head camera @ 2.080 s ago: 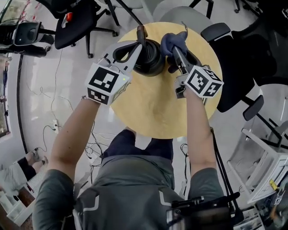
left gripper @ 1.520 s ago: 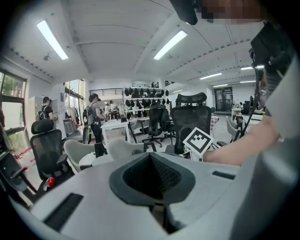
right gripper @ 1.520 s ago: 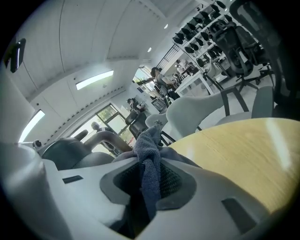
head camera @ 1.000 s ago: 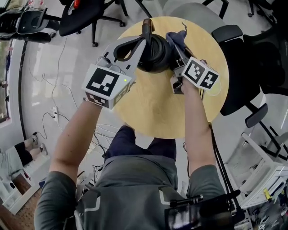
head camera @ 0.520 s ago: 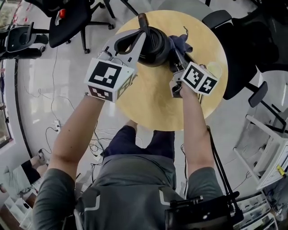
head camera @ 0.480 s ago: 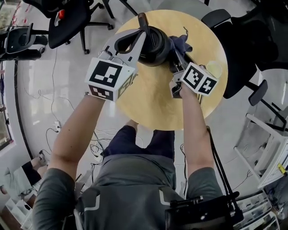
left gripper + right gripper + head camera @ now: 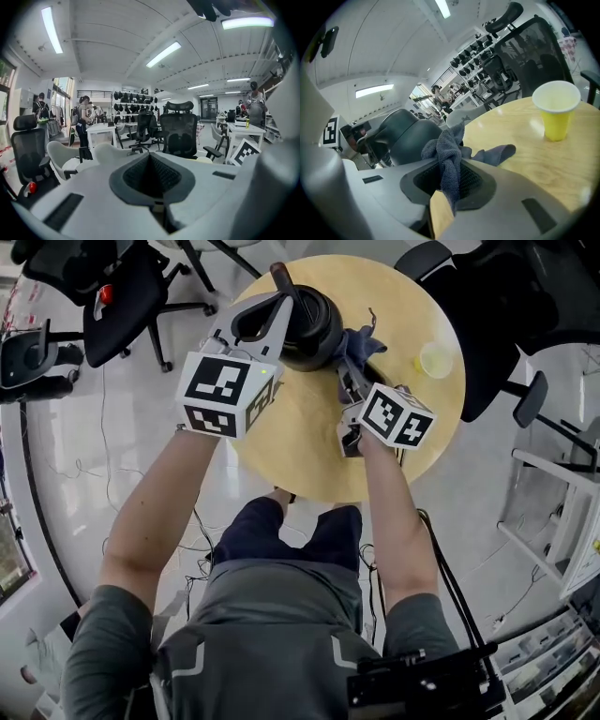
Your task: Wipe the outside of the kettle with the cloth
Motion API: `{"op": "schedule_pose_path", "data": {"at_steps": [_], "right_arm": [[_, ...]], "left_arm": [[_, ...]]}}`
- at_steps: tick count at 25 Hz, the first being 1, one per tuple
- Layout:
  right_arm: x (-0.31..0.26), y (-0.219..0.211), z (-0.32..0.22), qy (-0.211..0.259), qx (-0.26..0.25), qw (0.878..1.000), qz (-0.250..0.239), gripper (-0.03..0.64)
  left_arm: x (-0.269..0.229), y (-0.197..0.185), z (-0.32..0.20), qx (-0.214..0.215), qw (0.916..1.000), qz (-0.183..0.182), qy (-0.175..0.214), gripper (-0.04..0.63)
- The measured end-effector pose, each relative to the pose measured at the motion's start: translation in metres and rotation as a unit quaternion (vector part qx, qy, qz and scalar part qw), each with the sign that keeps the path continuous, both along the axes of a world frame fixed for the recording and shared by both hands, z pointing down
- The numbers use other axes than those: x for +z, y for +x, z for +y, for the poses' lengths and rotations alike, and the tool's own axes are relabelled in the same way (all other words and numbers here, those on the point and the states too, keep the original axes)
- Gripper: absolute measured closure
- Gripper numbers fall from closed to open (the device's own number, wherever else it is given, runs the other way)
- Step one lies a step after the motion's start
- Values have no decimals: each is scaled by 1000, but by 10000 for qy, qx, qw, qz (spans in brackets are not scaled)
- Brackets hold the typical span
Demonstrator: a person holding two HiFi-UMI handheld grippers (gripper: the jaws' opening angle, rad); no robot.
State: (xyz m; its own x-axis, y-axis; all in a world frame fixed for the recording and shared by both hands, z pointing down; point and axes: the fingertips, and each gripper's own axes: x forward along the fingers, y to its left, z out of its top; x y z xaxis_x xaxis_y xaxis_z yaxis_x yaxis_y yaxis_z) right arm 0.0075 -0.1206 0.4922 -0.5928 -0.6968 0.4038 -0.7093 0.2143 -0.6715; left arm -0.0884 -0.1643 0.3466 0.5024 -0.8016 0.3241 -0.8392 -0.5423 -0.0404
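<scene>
While shut and empty, left fingers (image 7: pixel 86 194) by kettle (image 7: pixel 307 326); right fingers (image 7: pixel 513 206) tight on cloth (image 7: pixel 449 157), yellow cup (image 7: pixel 556 112) nearby.

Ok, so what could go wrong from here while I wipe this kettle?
The kettle stands near the table's far edge. The left tool is shut with nothing seen in its grip, so a hard push from the cloth might slide the kettle off. The cup stands close beside the right tool and could get knocked over on a wide sweep.
</scene>
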Motion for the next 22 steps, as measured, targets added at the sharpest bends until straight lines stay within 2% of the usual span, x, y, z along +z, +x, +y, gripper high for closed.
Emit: {"op": "schedule_pose_path", "data": {"at_steps": [4,10,16,22], "right_arm": [[-1,-13,15,-7,18,10000,-8,526],[-1,-48,43,-59,-223,9997,-125,525],[4,-77,60,-87,-426,9986,-305,525],[1,-70,69,-76,-418,9986,-309,525]], "left_arm": [[1,0,-1,106,9999,-4,6,588],[2,1,0,161,9999,2,46,588],[4,10,6,402,9991,-99,67,588],[2,11,6,534,9980,-296,162,587]]}}
